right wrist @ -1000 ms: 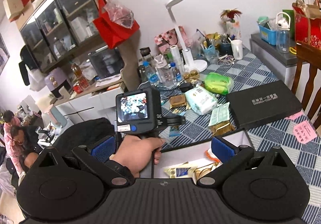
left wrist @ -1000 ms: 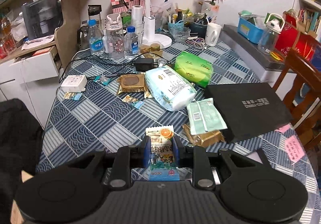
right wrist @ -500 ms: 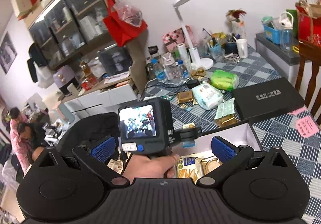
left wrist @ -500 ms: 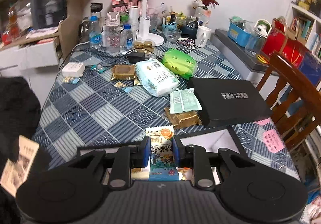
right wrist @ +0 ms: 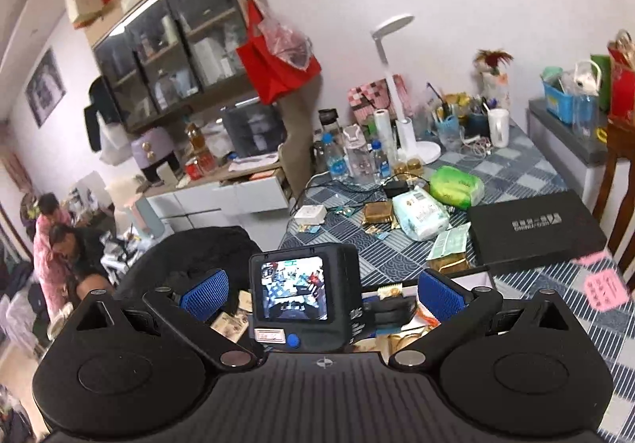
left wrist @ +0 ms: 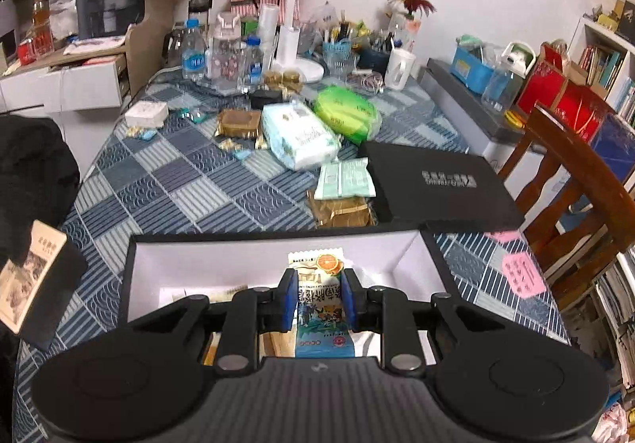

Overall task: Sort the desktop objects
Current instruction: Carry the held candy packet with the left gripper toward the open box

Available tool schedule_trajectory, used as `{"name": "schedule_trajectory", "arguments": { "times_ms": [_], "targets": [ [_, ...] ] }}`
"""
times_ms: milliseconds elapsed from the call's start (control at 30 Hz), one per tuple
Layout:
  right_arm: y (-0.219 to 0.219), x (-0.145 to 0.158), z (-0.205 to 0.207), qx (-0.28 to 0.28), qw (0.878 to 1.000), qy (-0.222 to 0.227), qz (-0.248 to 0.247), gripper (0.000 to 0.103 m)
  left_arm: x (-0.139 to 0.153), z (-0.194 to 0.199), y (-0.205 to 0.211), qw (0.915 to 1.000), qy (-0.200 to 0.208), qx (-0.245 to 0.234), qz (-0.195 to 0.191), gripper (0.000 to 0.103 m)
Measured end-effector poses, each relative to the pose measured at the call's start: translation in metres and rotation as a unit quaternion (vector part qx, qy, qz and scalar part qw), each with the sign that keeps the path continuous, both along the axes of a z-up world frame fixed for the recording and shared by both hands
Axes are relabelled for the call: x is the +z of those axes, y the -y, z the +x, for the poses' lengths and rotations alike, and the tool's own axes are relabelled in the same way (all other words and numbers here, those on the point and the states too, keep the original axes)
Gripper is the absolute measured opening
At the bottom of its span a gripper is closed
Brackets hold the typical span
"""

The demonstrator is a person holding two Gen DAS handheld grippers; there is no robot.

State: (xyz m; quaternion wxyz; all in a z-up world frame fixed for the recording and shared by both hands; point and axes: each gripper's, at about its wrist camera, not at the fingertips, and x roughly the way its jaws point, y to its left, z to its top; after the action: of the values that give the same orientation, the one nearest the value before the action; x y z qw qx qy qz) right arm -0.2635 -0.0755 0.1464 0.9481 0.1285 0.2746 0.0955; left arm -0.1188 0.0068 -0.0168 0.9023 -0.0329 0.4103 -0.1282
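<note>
My left gripper (left wrist: 316, 302) is shut on a snack packet (left wrist: 322, 304) with an orange printed at its top, and holds it over the open black box with a white inside (left wrist: 198, 262) at the table's near edge. The box holds several small packets, mostly hidden by the gripper. My right gripper (right wrist: 321, 290) is open and empty, raised behind the left gripper's back and camera screen (right wrist: 295, 290). On the table lie a white tissue pack (left wrist: 299, 135), a green pack (left wrist: 345, 114), a mint sachet (left wrist: 345, 179) and gold packets (left wrist: 341, 211).
The black box lid (left wrist: 440, 181) lies right of the box. Bottles (left wrist: 194, 56), a lamp base (left wrist: 291, 46), a mug (left wrist: 399, 64) and cups crowd the table's far end. A wooden chair (left wrist: 575, 181) stands on the right. Pink notes (left wrist: 522, 274) lie at the right edge.
The left gripper has drawn back toward the near edge with the snack packet, so the open box now lies under it. The right gripper has risen and tilted up.
</note>
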Motion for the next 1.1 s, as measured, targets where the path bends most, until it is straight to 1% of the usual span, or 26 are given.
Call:
{"name": "schedule_trajectory", "arguments": {
  "times_ms": [167, 233, 333, 433, 600, 800, 933, 1100],
  "targets": [
    [0.012, -0.009, 0.007, -0.008, 1.0, -0.014, 0.001, 0.103, -0.006, -0.007, 0.01, 0.9999, 0.0, -0.002, 0.015, 0.027],
    [0.012, -0.01, 0.009, -0.002, 1.0, -0.012, -0.007, 0.103, -0.007, -0.01, 0.015, 0.9998, 0.004, -0.005, 0.021, 0.027],
    [0.011, -0.013, 0.01, 0.008, 1.0, -0.002, -0.023, 0.103, -0.014, -0.006, 0.022, 0.9997, -0.007, -0.008, 0.02, 0.027],
    [0.013, -0.017, 0.012, 0.012, 0.999, -0.002, -0.033, 0.103, -0.019, -0.002, 0.027, 0.9996, -0.015, -0.013, 0.019, 0.027],
    [0.021, -0.025, 0.018, -0.001, 1.0, -0.019, -0.02, 0.103, -0.022, 0.006, 0.037, 0.9994, -0.02, -0.024, 0.013, 0.027],
    [0.032, -0.034, 0.022, -0.004, 0.999, -0.027, -0.02, 0.103, -0.022, 0.016, 0.056, 0.9989, -0.021, -0.042, 0.007, 0.027],
    [0.046, -0.035, 0.026, -0.013, 0.999, -0.032, -0.018, 0.103, -0.018, 0.024, 0.072, 0.9983, -0.021, -0.054, 0.0, 0.027],
    [0.069, -0.037, 0.036, -0.034, 0.999, -0.037, -0.006, 0.103, -0.025, 0.041, 0.096, 0.9967, -0.037, -0.072, 0.0, 0.027]
  ]
}}
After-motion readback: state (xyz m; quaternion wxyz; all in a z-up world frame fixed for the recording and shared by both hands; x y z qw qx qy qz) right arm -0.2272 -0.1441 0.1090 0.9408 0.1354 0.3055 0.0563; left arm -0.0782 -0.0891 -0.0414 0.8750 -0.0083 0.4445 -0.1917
